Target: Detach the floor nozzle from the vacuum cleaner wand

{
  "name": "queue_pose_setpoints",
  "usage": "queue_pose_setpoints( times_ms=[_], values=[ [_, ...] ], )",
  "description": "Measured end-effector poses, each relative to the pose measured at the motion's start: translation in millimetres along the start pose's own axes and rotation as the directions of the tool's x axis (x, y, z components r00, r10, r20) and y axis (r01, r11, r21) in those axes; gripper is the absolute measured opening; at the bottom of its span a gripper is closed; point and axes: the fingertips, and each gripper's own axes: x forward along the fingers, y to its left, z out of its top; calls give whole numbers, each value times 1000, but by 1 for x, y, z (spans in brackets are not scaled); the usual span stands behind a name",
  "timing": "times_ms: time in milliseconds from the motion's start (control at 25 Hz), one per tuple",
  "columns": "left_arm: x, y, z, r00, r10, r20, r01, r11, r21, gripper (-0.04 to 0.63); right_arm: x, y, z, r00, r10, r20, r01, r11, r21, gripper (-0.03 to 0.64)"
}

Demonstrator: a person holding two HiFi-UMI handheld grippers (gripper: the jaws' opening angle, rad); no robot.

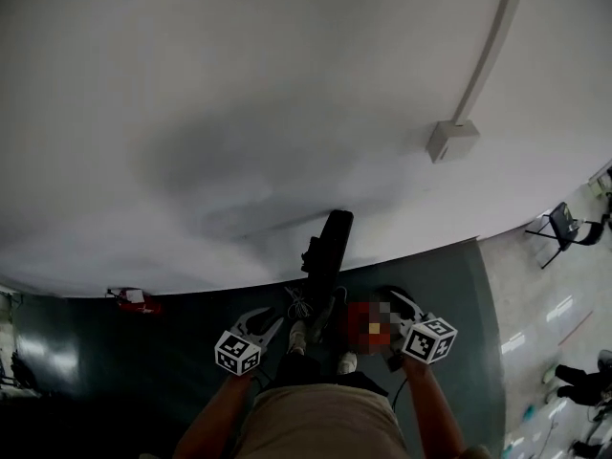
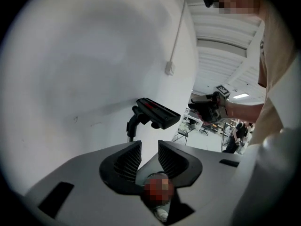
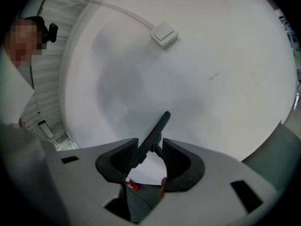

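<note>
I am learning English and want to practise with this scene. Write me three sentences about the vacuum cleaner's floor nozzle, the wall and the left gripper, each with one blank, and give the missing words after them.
1. The floor nozzle of the vacuum cleaner is ____ in colour.
2. Behind the nozzle stands a plain ____ wall.
3. The jaws of the left gripper are not shut but ____, with nothing between their pads.

Missing words: black; white; open.

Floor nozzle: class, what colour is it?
The floor nozzle is black, with a red strip on its face. It shows best in the left gripper view.
</note>
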Motion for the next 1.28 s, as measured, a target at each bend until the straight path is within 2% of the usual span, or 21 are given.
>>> queue_pose_setpoints(
  times_ms=[200, 320, 400, 520, 680, 840, 1000, 1120, 1280],
  values=[
    [43, 42, -1, 989, -117, -93, 126, 988, 92, 115, 32, 16, 18, 999, -22, 45, 19, 998, 62, 152],
    [73, 57, -16, 968, -195, -155, 215, 970, 117, 117, 54, 21, 21, 998, -32, 45, 27, 994, 103, 175],
    [94, 65, -26, 951, -241, -192, 267, 956, 123, 119, 70, 19, 19, 998, -48, 32, 44, 991, 128, 218],
    [128, 78, -39, 930, -281, -237, 317, 940, 127, 144, 95, 12, 15, 997, -74, 11, 71, 982, 175, 262],
    [168, 93, -44, 915, -296, -274, 341, 930, 133, 195, 125, 5, 10, 996, -91, -24, 95, 965, 246, 294],
    [202, 100, -56, 892, -315, -323, 378, 913, 154, 243, 153, -5, -2, 992, -99, -80, 119, 947, 299, 318],
    [228, 98, -69, 865, -351, -359, 430, 887, 170, 252, 172, -17, -10, 979, -107, -173, 157, 938, 310, 318],
    [239, 92, -74, 847, -388, -364, 474, 861, 184, 255, 185, -19, -12, 963, -98, -250, 175, 935, 308, 318],
    [243, 85, -76, 833, -418, -362, 505, 842, 190, 253, 200, -18, -23, 929, -102, -357, 206, 942, 267, 318]
  ],
)
